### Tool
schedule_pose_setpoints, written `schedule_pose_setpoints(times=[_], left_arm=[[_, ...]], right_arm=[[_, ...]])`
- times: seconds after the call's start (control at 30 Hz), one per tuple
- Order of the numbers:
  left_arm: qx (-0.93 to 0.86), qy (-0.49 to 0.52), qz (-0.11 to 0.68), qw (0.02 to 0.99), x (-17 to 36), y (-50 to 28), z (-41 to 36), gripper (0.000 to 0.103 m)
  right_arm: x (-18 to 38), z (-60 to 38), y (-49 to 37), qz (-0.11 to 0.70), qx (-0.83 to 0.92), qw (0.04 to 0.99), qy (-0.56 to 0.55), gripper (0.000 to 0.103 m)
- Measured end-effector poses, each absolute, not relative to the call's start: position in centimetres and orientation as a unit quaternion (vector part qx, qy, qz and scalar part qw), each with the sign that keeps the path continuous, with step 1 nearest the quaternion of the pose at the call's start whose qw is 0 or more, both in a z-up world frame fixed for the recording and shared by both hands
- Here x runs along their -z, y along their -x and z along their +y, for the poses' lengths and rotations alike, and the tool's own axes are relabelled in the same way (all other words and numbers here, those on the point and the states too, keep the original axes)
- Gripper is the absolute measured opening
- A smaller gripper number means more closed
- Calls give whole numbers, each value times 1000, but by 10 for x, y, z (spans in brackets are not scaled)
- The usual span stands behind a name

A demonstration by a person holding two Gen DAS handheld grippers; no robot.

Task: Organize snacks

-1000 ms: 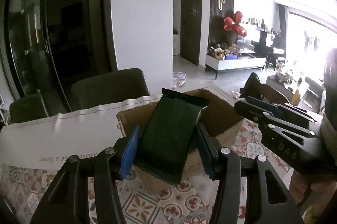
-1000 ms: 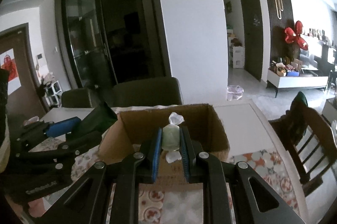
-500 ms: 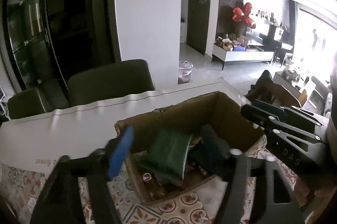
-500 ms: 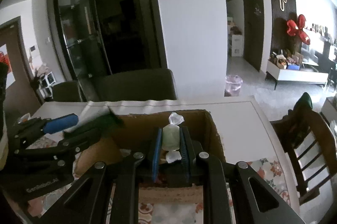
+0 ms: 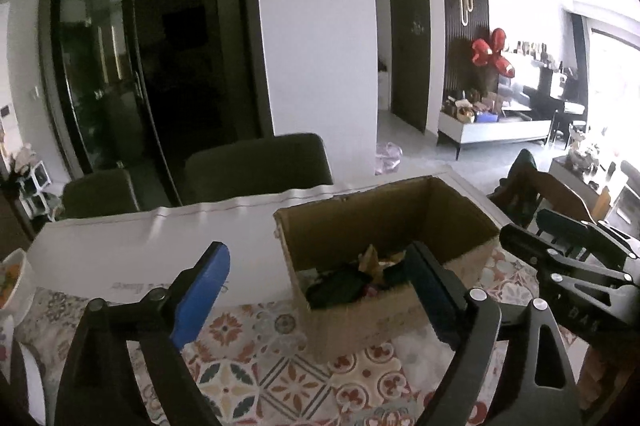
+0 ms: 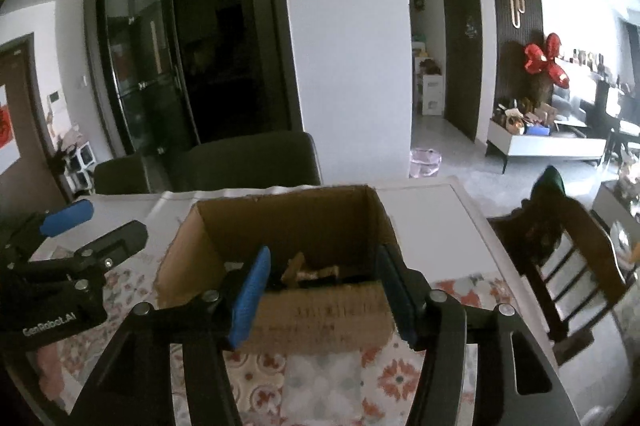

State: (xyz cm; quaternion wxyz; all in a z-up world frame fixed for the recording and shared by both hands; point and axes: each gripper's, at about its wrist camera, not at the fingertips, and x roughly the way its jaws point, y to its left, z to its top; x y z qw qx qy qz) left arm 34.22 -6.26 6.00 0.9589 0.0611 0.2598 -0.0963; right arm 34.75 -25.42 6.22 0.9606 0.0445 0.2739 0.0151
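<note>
Sitting in the bottom of the open cardboard box is a loose pile of snack packets, dark green wrappers plus a couple of tan ones, too jumbled to count. From the right wrist view the same snacks show just past the near wall of the box, right between the two fingers but lower down and not touching them.

The left gripper hangs in front of the box's near left corner, jaws opening wide, nothing between the pads. The right gripper is lined up dead centre on the box, jaws opening too, also holding nothing.

The box rests on a patterned tablecloth, with a white sheet behind it and two dark chairs at the table's far side.
</note>
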Motion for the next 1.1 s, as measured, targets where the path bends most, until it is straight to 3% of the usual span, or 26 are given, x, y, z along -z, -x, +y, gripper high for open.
schedule_pose_setpoints(times=[0.1,0.53,1.1], left_arm=[[89,-73,239,964,-63,-314,-60,94],[56,-96,167,980,-64,-192,-40,101],[54,-77,168,981,-54,-89,-23,103]], right_arm=[[-64,-254,-319,261,-4,964,-44,68],[-72,-245,-201,218,27,975,-27,86],[-63,-222,-92,211,16,977,0,90]])
